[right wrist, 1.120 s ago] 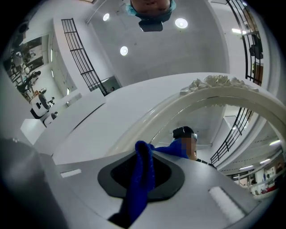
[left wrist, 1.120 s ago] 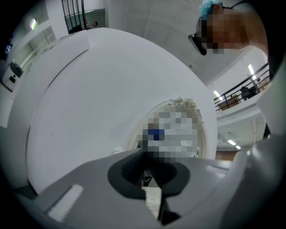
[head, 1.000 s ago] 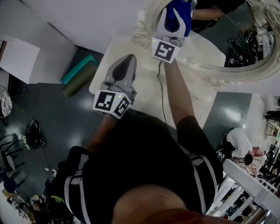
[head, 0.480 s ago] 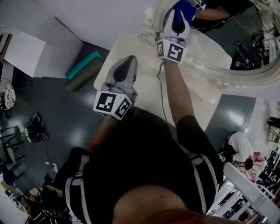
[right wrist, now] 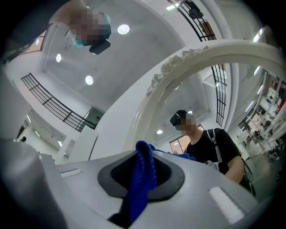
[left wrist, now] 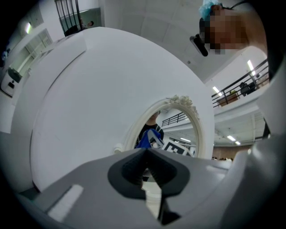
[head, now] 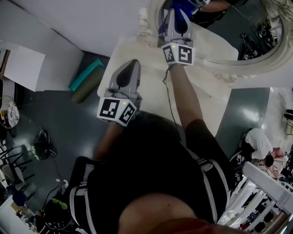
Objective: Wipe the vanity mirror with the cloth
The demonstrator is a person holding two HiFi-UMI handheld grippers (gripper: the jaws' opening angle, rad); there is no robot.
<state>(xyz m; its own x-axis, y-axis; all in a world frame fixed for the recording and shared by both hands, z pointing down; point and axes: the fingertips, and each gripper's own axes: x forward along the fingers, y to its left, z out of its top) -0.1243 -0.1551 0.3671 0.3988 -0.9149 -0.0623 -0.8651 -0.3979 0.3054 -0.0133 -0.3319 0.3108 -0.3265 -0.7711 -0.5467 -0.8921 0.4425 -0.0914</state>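
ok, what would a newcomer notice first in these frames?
The bright blue cloth pinched in the right tongs, raised to the mirror at the top of the head view. Next comes that mirror's ornate white oval frame, which fills much of both gripper views. The left tongs are shut and empty, held lower over the white table.

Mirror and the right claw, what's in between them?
The blue cloth. The right claw pinches it, and it bunches out past the claw tips toward the mirror glass. The head view and right gripper view both show it.
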